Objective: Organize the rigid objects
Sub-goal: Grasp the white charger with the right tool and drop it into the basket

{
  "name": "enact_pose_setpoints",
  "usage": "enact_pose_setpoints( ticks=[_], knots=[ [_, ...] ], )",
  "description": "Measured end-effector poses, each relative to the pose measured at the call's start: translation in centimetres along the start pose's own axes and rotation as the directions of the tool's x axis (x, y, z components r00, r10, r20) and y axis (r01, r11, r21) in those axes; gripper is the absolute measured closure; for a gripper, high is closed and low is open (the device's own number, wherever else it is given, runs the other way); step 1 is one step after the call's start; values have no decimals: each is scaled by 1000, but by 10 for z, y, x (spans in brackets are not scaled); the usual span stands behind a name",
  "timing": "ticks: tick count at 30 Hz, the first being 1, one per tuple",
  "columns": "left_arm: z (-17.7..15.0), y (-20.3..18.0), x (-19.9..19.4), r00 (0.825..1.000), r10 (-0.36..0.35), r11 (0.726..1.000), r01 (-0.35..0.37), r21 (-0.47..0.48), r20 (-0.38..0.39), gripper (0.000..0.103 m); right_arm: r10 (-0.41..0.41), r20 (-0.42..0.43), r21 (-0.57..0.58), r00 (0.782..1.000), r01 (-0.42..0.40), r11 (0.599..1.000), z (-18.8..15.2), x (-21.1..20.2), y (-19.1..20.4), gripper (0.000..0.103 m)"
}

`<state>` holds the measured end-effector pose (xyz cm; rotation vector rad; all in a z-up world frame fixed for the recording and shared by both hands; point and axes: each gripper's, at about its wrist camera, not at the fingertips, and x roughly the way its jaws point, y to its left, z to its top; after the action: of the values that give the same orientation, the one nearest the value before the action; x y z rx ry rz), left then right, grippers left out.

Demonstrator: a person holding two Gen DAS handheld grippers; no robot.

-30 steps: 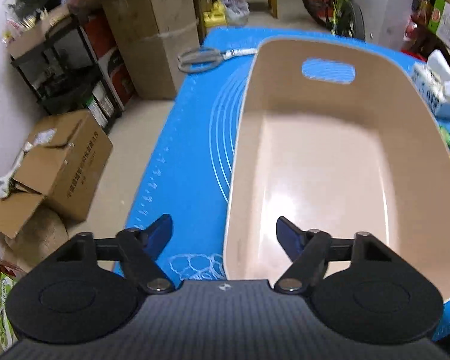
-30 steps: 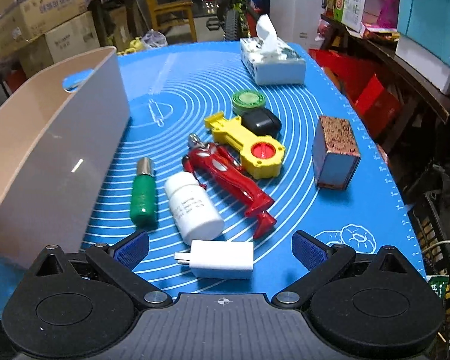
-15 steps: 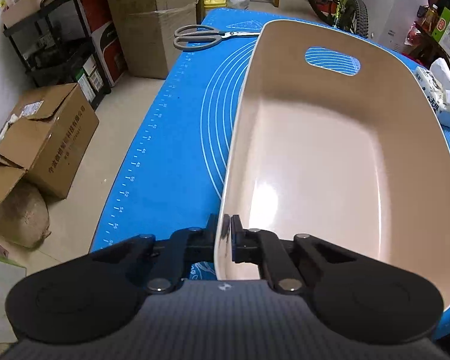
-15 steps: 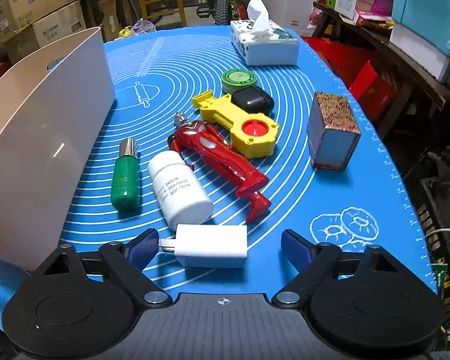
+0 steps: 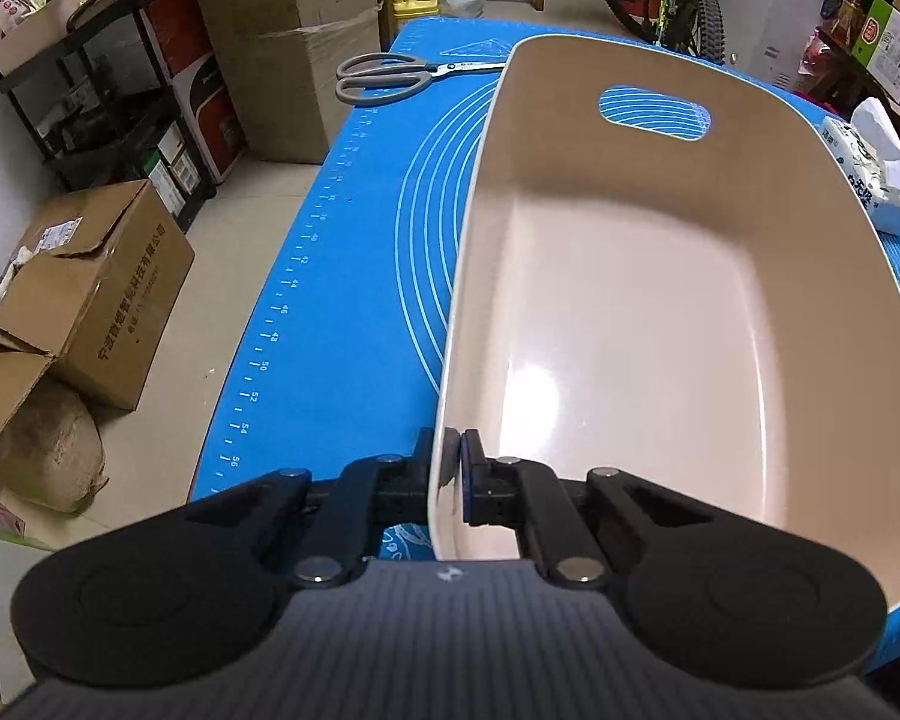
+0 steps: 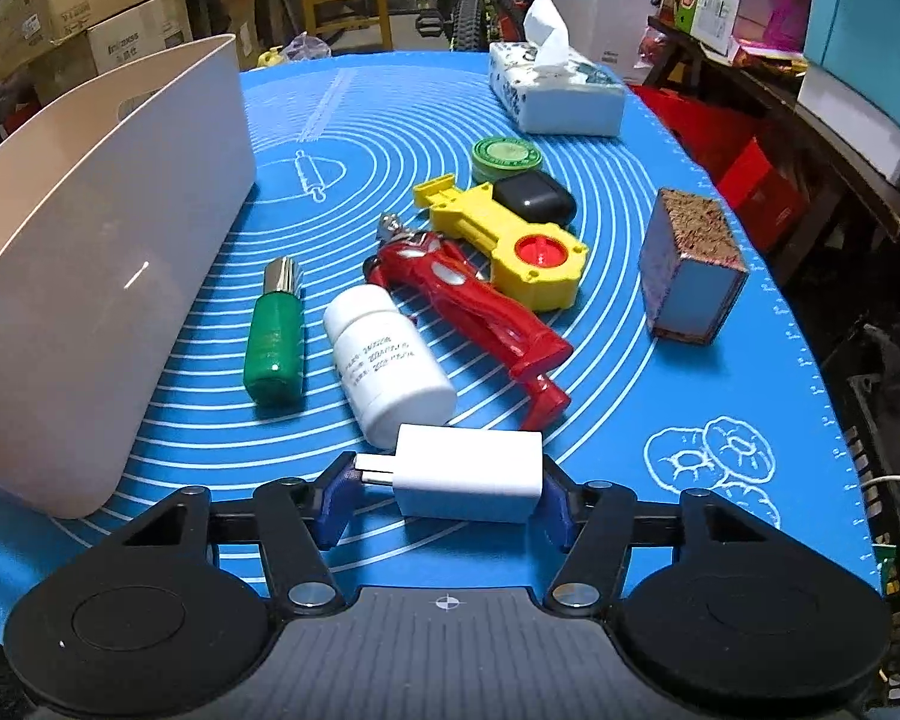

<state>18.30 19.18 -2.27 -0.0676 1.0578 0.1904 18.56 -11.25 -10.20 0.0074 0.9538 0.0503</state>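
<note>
- Two views split the scene for you: your left gripper (image 5: 453, 468) is clamped on the near rim of the empty bin (image 5: 660, 210), with scissors (image 5: 390, 75) beyond.
- Only the right view shows the charger (image 6: 468, 474) on the mat (image 6: 660, 396), between your right gripper's (image 6: 447, 495) closing jaws.
- Print on the white bottle (image 6: 387, 360) is unreadable.
- Close behind it lies a red figure (image 6: 474, 300).

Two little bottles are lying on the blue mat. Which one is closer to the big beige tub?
The green bottle with the silver cap. It lies right alongside the beige tub, while the white bottle sits on its far side, next to the red figure.
</note>
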Motion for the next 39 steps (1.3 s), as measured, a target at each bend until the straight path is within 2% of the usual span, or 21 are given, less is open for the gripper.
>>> enact_pose_setpoints(
  ticks=[7, 13, 17, 25, 32, 39],
  knots=[
    [-1, -3, 0, 1000, 9, 1000, -9, 14, 1, 93, -36, 80, 6, 996, 35, 999, 4, -32, 1, 39],
    [-1, -3, 1, 1000, 13, 1000, -13, 23, 1, 93, -30, 191, 6, 981, 29, 1000, 28, -66, 8, 39],
    [-1, -5, 1, 1000, 18, 1000, -17, 25, -1, 93, -2, 249, -17, 968, 7, 1000, 52, -84, 21, 39],
    [1, -5, 2, 1000, 25, 999, -25, 30, -7, 93, 91, 344, -118, 934, -53, 992, 96, -100, 75, 39],
    [1, -8, 1, 999, 33, 999, -32, 41, -6, 93, 182, 328, -217, 927, -114, 970, 111, -89, 130, 39],
    [2, -11, 0, 999, 39, 998, -38, 50, -6, 93, 220, 202, -288, 954, -157, 945, 111, -56, 174, 39]
  ],
)
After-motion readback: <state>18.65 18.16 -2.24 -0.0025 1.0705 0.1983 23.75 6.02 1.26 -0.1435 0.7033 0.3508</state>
